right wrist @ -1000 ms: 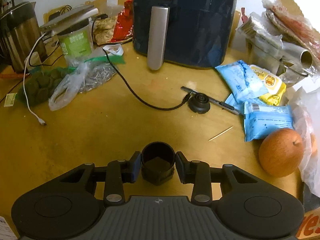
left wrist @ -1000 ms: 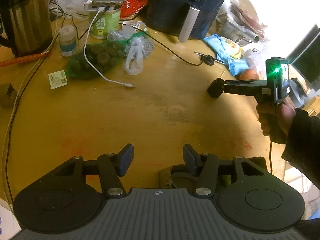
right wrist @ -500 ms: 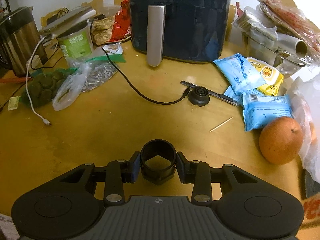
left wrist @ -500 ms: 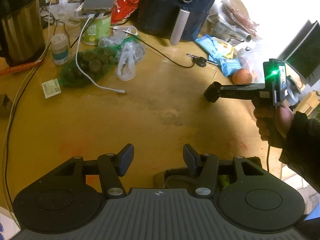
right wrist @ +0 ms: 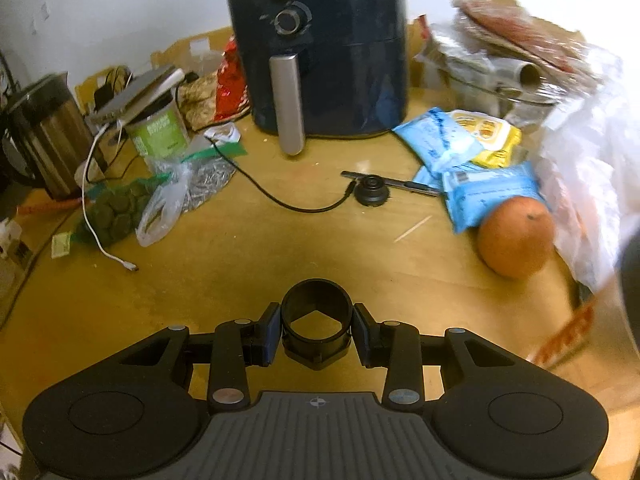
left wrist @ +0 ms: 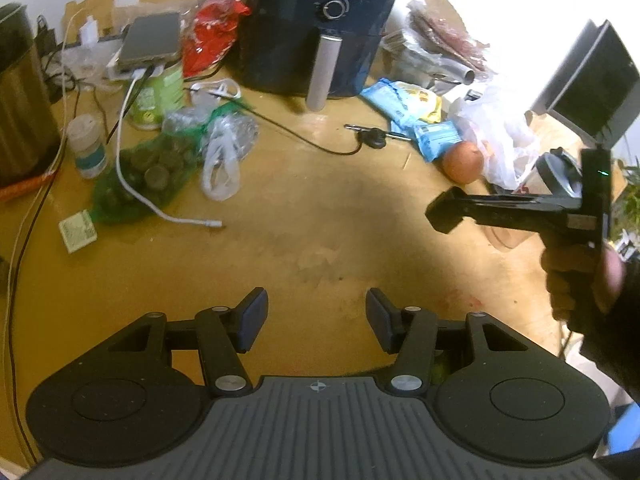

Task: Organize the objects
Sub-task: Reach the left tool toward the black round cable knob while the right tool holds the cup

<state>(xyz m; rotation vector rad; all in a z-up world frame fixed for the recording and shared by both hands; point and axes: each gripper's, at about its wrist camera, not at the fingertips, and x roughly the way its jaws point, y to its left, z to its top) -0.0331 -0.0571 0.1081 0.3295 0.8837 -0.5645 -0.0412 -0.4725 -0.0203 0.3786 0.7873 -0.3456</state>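
Black ring-shaped cap [right wrist: 317,322] sits clamped by its round sides in the right gripper [right wrist: 316,334] above the wooden table [right wrist: 248,264], looking light, rigid and likely slippery, while the left gripper [left wrist: 316,312] hangs spread and empty.

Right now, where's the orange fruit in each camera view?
Left wrist view: the orange fruit sits right of centre, upper half, against a white plastic bag.
Right wrist view: the fruit sits at the right, mid-height, just below a blue packet.
Shared landmark: the dark air fryer at the table's back.
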